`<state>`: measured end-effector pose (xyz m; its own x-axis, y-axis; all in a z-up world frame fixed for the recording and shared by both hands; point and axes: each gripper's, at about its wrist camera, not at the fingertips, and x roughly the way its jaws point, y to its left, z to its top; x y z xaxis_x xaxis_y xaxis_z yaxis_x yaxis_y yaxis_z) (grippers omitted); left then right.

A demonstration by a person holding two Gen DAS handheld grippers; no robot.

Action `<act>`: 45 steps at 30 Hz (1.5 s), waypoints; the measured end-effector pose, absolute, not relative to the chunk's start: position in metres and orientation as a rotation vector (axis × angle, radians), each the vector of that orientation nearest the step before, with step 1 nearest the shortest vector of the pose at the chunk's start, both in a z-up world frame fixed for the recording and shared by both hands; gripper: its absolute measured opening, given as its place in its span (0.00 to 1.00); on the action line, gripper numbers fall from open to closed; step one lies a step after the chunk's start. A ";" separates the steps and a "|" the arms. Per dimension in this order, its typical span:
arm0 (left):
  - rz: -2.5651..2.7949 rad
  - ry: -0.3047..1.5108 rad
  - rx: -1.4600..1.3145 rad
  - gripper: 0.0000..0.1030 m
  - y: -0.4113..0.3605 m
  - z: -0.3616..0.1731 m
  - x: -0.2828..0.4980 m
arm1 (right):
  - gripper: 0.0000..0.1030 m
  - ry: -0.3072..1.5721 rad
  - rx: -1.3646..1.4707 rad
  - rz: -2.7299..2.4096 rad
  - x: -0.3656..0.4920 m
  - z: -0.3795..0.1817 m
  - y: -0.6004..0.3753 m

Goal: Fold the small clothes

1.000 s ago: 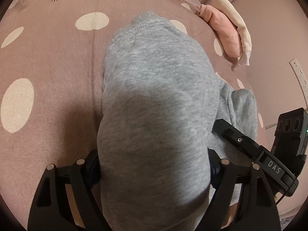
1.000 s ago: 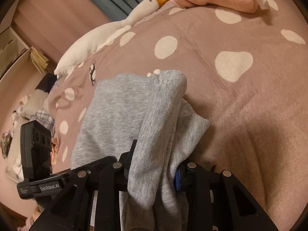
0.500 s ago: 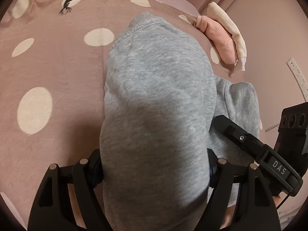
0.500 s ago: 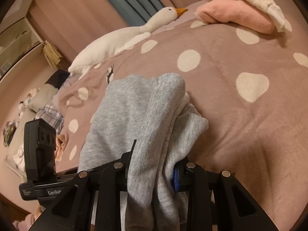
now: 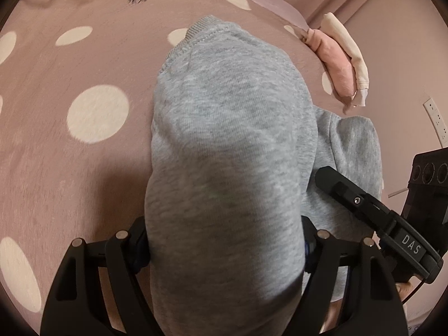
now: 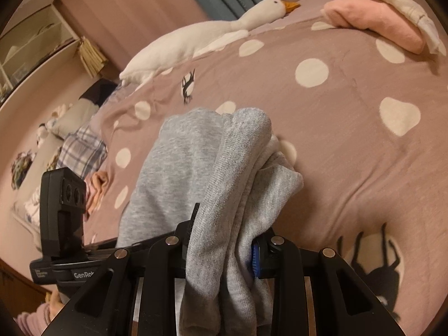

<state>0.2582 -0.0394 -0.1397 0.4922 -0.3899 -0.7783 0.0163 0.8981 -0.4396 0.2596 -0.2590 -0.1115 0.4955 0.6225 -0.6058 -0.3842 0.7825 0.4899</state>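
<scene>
A small grey sweatshirt-knit garment (image 5: 229,140) hangs bunched over the spotted pink bedcover (image 5: 84,70). My left gripper (image 5: 224,249) is shut on a wide fold of it, and the cloth fills the whole gap between the pads. Its ribbed hem points away from me. In the right wrist view, my right gripper (image 6: 221,252) is shut on a narrower, thick bunch of the same grey garment (image 6: 173,168), with a blue pad (image 6: 254,260) pressing the cloth. One of the right gripper's fingers (image 5: 350,196) shows beside the cloth. The left gripper's body (image 6: 63,196) stands at the left.
A folded pink and cream stack (image 6: 375,19) lies at the bed's far right. A white goose toy (image 6: 196,36) stretches along the far side. Pillows and checked cloth (image 6: 81,145) sit at the left, with shelves behind. Wall sockets (image 5: 436,120) are at the right.
Both grippers have carried the grey garment across the bed together. The goose toy and the folded stack now show more fully. Both grips look the same.
</scene>
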 end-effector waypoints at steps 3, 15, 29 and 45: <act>-0.249 1.036 -0.412 0.76 -0.040 -0.140 0.259 | 0.29 0.866 0.302 0.617 0.259 -0.113 -0.255; -0.233 1.070 -0.389 0.79 -0.042 -0.149 0.264 | 0.30 0.934 0.377 0.579 0.268 -0.127 -0.265; -0.237 1.080 -0.370 0.87 -0.036 -0.150 0.249 | 0.37 1.007 0.657 0.450 0.267 -0.155 -0.320; -0.225 1.075 -0.338 0.87 -0.029 -0.148 0.220 | 0.37 1.032 0.596 0.417 0.267 -0.150 -0.313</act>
